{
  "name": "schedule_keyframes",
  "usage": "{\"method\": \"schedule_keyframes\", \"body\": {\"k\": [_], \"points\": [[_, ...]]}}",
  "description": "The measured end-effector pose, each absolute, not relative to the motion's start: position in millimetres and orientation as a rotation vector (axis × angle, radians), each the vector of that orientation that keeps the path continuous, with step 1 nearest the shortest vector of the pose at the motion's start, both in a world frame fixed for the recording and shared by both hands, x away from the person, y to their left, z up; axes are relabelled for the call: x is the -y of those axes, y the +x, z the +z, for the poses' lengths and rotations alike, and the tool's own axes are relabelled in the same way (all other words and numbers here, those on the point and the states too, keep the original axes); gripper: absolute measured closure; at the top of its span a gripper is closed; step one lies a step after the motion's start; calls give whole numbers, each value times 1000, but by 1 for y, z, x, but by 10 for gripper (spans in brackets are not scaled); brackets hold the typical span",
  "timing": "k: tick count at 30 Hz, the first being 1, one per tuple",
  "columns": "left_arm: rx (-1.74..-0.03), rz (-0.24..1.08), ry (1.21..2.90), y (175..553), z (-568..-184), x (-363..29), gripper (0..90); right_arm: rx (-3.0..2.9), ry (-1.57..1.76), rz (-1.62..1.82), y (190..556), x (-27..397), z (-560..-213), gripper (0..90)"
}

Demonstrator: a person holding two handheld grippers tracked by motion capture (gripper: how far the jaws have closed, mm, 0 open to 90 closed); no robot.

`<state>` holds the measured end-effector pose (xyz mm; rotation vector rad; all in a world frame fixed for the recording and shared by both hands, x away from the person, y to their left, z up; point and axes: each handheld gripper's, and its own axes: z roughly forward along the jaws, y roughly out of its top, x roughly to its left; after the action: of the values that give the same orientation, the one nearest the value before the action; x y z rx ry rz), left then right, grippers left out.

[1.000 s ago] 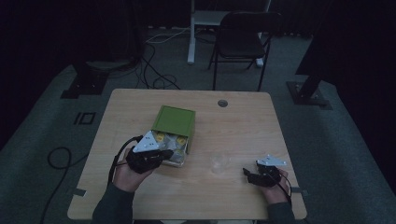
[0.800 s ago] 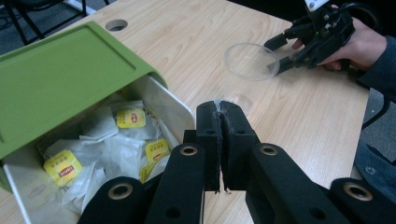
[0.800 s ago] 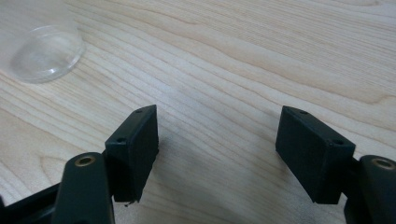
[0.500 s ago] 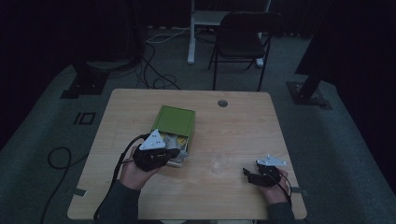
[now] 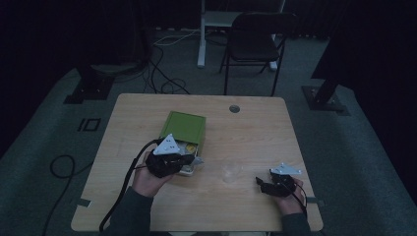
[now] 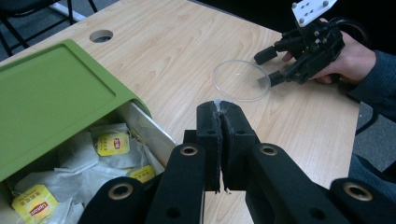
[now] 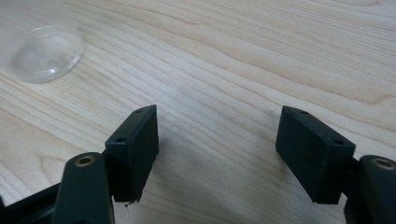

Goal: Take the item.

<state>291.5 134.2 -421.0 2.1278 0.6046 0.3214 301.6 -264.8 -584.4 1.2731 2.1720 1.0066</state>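
- High view: on the wooden table (image 5: 246, 123) a green box (image 5: 183, 128) lies a little left of the middle, with its near end open. The left gripper (image 5: 189, 161) is held by the left hand (image 5: 147, 177) just at this open end. The right gripper (image 5: 263, 184) rests near the front right part of the table, well apart from the box. A faint clear dish (image 5: 231, 172) is between the two grippers.
- Left gripper view: the two black jaws are pressed together, with a small pale scrap at their tips; what it is I cannot tell. Tea bags (image 6: 112, 144) with yellow labels lie inside the box. The dish stands beyond the jaws, just in front of the right gripper.
- Right gripper view: the jaws stand wide apart over bare wood, holding nothing. The dish is at the upper left.
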Motion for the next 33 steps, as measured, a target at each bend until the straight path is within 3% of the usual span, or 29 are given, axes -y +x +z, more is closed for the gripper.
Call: {"method": "schedule_keyframes", "body": {"k": [33], "points": [[-602, 320, 2114, 311, -422, -111, 883, -2180, 1262, 1013, 304, 262, -584, 294]]}}
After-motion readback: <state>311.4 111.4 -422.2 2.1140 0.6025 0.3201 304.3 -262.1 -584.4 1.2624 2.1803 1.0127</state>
